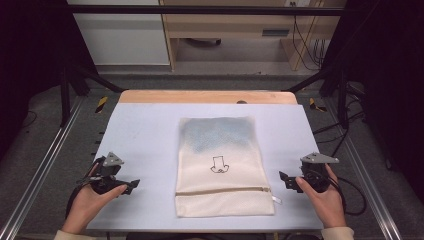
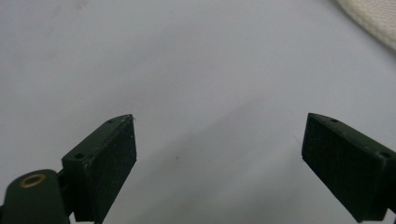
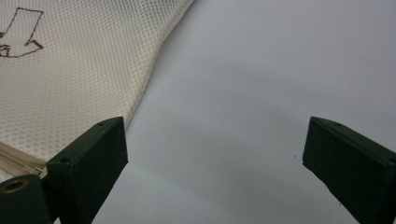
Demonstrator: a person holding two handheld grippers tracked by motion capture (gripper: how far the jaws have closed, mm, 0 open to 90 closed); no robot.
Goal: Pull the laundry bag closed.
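- High view: pale blue-grey worktop [image 1: 145, 135] with a wooden strip along its far edge, set inside a black frame; grey floor, cables and light wooden furniture beyond.
- Bag [image 1: 222, 165]: cream mesh, flat at the worktop's centre, zip running across near the near end, a small black drawing in the middle, a bluish patch showing through the far end.
- Left gripper [image 1: 131, 186]: held in the left hand [image 1: 90, 200] near the worktop's near-left corner, well apart from the bag.
- Right gripper [image 1: 286, 180]: held in the right hand [image 1: 325, 197], near the bag's right edge, not touching it.
- Left gripper view: fingers [image 2: 105, 168] wide apart over bare worktop; bag corner at top right.
- Right gripper view: fingers [image 3: 88, 163] wide apart, nothing between them; mesh weave, drawing and a zip end at left, detail too fine for the high view.
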